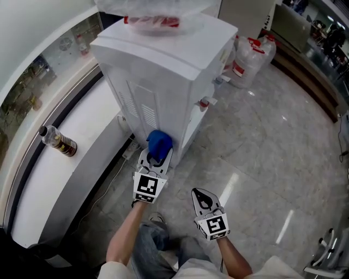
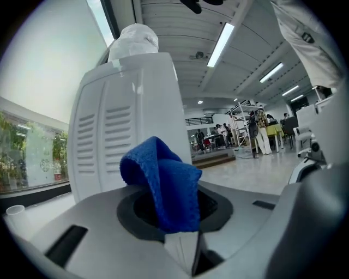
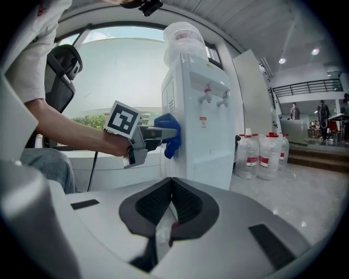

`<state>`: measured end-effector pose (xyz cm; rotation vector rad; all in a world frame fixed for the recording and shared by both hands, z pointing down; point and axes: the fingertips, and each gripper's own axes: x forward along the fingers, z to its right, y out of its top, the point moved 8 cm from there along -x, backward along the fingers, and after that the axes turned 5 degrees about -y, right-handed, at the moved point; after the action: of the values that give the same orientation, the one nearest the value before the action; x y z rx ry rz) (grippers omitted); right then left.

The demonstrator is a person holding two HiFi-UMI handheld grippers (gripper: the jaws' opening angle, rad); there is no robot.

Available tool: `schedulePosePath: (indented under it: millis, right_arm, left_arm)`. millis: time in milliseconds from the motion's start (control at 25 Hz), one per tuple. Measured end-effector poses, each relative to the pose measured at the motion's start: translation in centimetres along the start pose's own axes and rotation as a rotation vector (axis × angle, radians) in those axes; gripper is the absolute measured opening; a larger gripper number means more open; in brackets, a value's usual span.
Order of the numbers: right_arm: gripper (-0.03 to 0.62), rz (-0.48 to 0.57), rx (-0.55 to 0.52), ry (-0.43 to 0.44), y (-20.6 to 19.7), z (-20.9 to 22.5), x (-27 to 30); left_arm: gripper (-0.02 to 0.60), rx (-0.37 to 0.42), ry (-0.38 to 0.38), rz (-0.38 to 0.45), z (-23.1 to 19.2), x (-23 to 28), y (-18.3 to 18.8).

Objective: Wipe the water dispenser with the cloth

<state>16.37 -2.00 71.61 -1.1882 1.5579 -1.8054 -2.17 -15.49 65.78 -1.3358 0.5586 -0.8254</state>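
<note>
The blue cloth [image 1: 159,143] is pinched in the left gripper [image 1: 157,157], whose jaws are closed on its lower fold. The rest bunches up above the jaw tips and hides them in the head view. The cloth is at the lower part of the water dispenser's [image 1: 163,71] vented side panel, close to the front corner. In the right gripper view the cloth [image 3: 169,139] seems to touch that panel, though the contact itself is too small to be sure of. From the left gripper view the cloth [image 2: 163,185] covers the lower middle of the dispenser [image 2: 125,125].

The right gripper [image 1: 204,202] is well clear of the dispenser, out over the floor in front of it, with its jaws nearly together and nothing between them.

The upturned bottle [image 1: 152,16] on top of the dispenser is cut off by the head view's upper edge, and its red label is too blurred to read. The two taps [image 3: 215,99] and a small red sticker [image 3: 203,121] show on the dispenser's front, but the sticker's print cannot be read.

Beyond the dispenser's front stand wrapped water jugs [image 1: 251,57] with red-and-white labels, also unreadable. On the white ledge to the side of the dispenser lies a dark bottle [image 1: 57,141], label unclear. The marker cubes carry only black-and-white squares.
</note>
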Motion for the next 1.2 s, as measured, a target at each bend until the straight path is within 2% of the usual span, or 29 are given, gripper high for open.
schedulePosePath:
  millis: [200, 360, 560, 680, 840, 1000, 1200]
  right_arm:
    - [0.015, -0.006, 0.007, 0.003, -0.6, -0.3, -0.4]
    - [0.015, -0.010, 0.001, 0.018, -1.0, -0.9, -0.3]
    - [0.015, -0.031, 0.004, 0.031, -1.7, -1.5, -0.1]
    - [0.015, -0.044, 0.000, 0.035, -2.1, -1.4, 0.4]
    - [0.015, -0.063, -0.015, 0.029, -2.4, -0.4, 0.8]
    - [0.015, -0.093, -0.032, 0.010, -3.1, 0.7, 0.9]
    - [0.015, -0.107, -0.045, 0.002, -3.1, 1.4, 1.3]
  left_arm:
    - [0.112, -0.003, -0.065, 0.016, 2.9, 0.1, 0.4]
    - [0.110, 0.007, -0.063, 0.037, 2.8, -1.2, 0.4]
    - [0.110, -0.007, 0.052, 0.037, -2.2, -4.7, -1.4]
    - [0.112, -0.012, 0.123, 0.009, -6.9, -5.6, -3.9]
    - [0.111, -0.060, 0.196, -0.039, -12.2, -4.9, -7.9]
    - [0.110, -0.061, 0.232, -0.093, -14.9, -3.3, -10.4]
    - [0.110, -0.097, 0.267, -0.084, -16.4, -2.5, -11.3]
